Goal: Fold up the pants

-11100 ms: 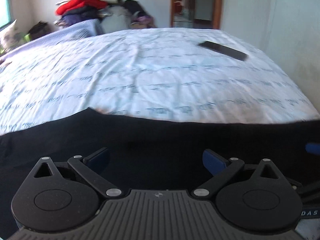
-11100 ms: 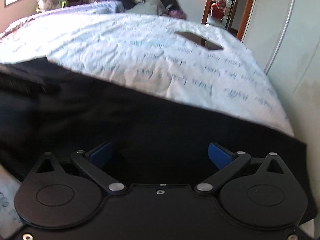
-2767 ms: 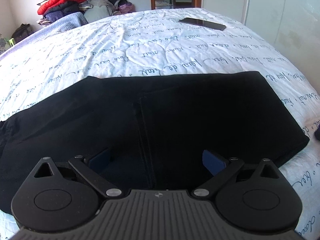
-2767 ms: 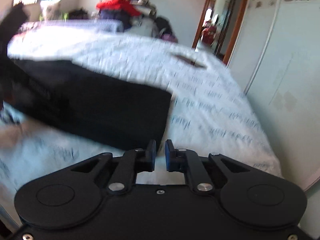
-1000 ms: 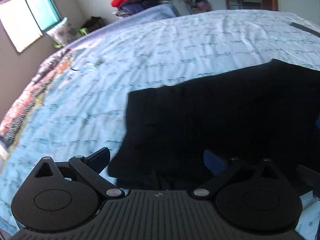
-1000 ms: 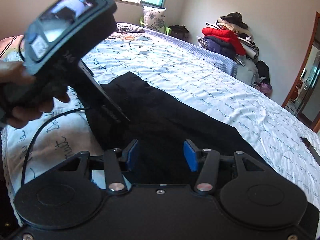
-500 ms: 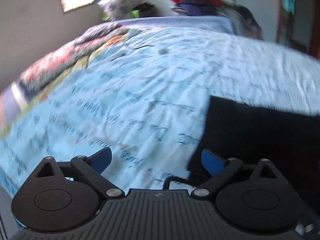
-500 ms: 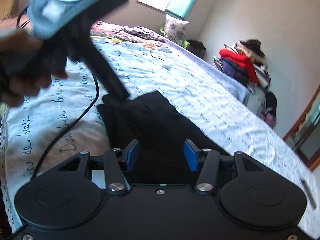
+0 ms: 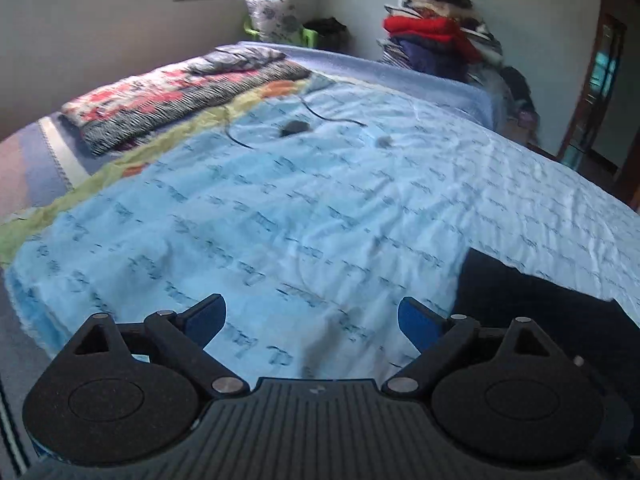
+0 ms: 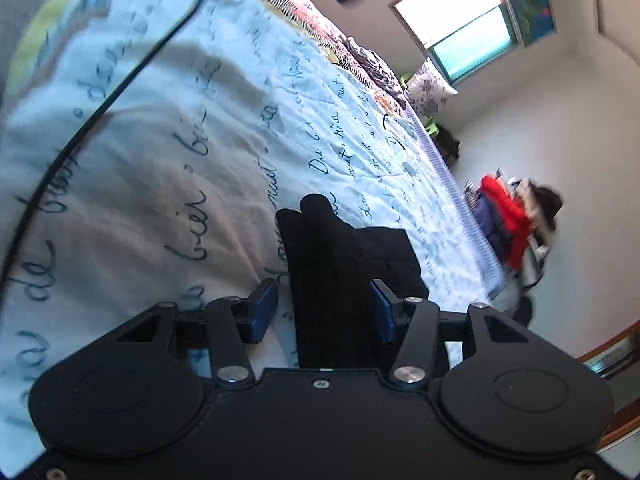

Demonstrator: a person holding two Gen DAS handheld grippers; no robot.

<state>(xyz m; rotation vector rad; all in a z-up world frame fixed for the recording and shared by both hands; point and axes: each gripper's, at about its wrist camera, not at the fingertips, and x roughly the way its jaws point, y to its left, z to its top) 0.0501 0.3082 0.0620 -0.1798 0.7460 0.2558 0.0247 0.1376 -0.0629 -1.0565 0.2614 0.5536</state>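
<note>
The black pants (image 10: 352, 264) lie as a compact folded bundle on the script-printed bedspread (image 9: 320, 208), so the folding looks essentially done, with at most a last tidy or nothing left; in the left wrist view only their corner shows at the lower right. The left gripper (image 9: 310, 316) stands wide open over bare bedspread with nothing between its fingers, and the right gripper (image 10: 322, 310) is half open, its pads either side of the bundle's near end without visibly pressing it. A few seconds ago the pants were a longer, wider fold spread in front of the left gripper, and since a second ago both views have swung away from them toward the window (image 10: 472, 28) side of the room, the left jaws narrowing a little with nothing in them
</note>
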